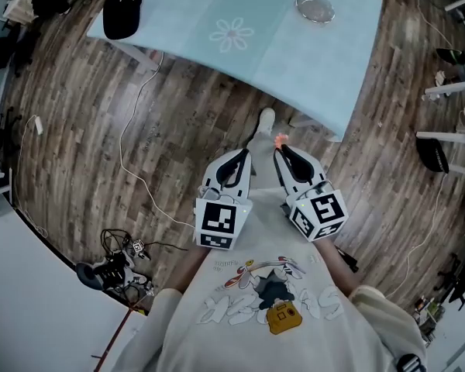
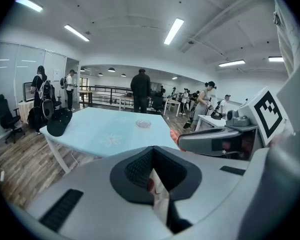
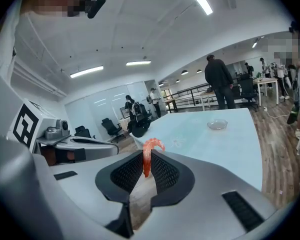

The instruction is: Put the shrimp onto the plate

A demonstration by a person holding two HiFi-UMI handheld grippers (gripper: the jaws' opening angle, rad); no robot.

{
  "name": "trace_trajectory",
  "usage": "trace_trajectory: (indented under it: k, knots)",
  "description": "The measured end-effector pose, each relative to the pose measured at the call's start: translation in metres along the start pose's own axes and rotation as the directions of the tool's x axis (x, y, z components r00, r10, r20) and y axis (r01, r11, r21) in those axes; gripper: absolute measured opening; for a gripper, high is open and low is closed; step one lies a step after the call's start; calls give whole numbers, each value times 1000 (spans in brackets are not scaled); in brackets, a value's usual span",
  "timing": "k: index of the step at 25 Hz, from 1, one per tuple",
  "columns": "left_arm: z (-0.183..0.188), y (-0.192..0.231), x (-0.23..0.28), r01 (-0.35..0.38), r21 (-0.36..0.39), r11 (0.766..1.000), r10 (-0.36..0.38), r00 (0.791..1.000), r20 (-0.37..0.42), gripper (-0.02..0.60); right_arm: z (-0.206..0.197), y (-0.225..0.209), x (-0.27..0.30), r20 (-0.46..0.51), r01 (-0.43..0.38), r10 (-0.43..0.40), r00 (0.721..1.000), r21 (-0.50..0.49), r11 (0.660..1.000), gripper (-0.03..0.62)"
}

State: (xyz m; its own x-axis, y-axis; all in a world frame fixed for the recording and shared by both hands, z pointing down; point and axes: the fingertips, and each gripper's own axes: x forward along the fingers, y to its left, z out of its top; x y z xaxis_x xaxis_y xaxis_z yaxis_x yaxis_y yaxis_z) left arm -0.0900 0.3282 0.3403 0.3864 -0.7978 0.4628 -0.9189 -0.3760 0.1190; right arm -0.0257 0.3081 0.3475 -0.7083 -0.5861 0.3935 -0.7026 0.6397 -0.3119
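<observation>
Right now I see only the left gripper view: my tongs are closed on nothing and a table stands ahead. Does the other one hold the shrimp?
Observer: Yes. In the right gripper view the right tongs are shut on the shrimp, and its curled end sticks up above the tips.
Operator: Are the tongs over the table?
Observer: No. The head view shows the left tongs and the right tongs above the wooden floor, short of the table.
Operator: Is anything on the floor at my left side?
Observer: A white cable runs across the floor there.
</observation>
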Motion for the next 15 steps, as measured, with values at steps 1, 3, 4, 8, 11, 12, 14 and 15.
trace_trajectory:
  k: [1, 3, 4, 8, 11, 12, 14, 15]
  knots:
    - [2, 5, 9, 5, -5, 1000, -5, 1000, -7, 8, 4, -4, 7, 6, -6, 6, 1000, 4, 1000, 66]
    - [8, 18, 26, 9, -10, 1000, -9, 1000, -23, 8, 16, -13, 24, 25, -19, 19, 1000, 13, 1000, 66]
    - [11, 25, 35, 6, -14, 1000, -7, 1000, -29, 8, 22, -18, 32, 35, -22, 21, 999, 17, 1000, 66]
    - [28, 51, 73, -6, -49, 999, 4, 999, -40, 8, 43, -42, 64, 34, -41, 40, 999, 11, 999, 66]
    - [51, 64, 116, 16, -23, 1000, -17, 999, -47, 8, 60, -71, 90, 27, -43, 42, 999, 8, 999, 66]
    - [60, 68, 130, 24, -13, 1000, -25, 998, -52, 8, 67, -81, 99, 33, -41, 41, 999, 20, 999, 66]
    - [75, 75, 155, 36, 0, 999, -36, 997, -62, 8, 81, -102, 114, 42, -33, 31, 999, 46, 998, 66]
    - [83, 78, 166, 42, 4, 999, -41, 997, -64, 8, 89, -112, 121, 46, -25, 22, 999, 54, 998, 66]
